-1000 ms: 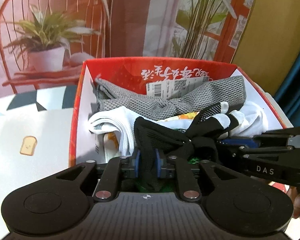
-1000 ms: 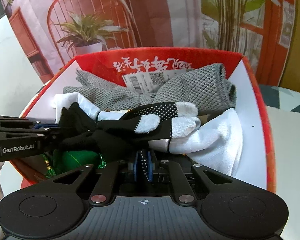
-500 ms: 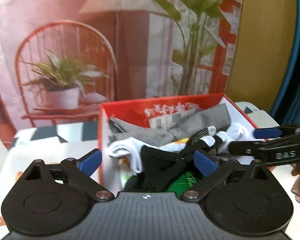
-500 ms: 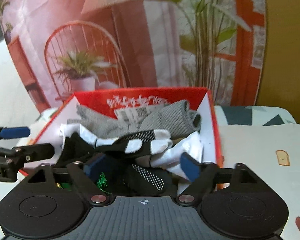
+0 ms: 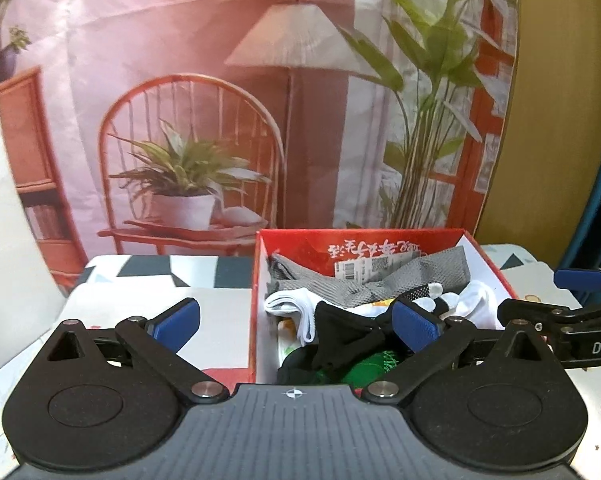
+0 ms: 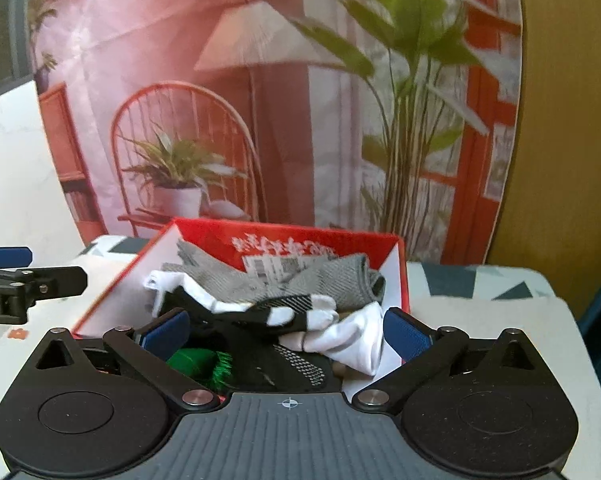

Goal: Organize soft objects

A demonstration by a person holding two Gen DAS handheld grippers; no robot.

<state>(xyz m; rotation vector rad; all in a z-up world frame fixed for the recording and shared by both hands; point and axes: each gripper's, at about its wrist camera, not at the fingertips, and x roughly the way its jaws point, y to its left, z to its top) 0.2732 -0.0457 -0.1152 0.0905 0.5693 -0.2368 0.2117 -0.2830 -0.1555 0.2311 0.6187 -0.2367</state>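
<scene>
Red cardboard box (image 5: 384, 240), knit grey socks (image 5: 364, 280)

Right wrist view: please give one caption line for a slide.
Open right gripper above red box filled with socks and gloves.

A printed backdrop (image 5: 204, 92) of a chair, lamp and plants hangs behind the patterned tabletop (image 6: 480, 304).

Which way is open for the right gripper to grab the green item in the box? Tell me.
Probably from above: the right gripper is opening and empty, the red box has no lid, but a black glove partly covers the green item.
</scene>
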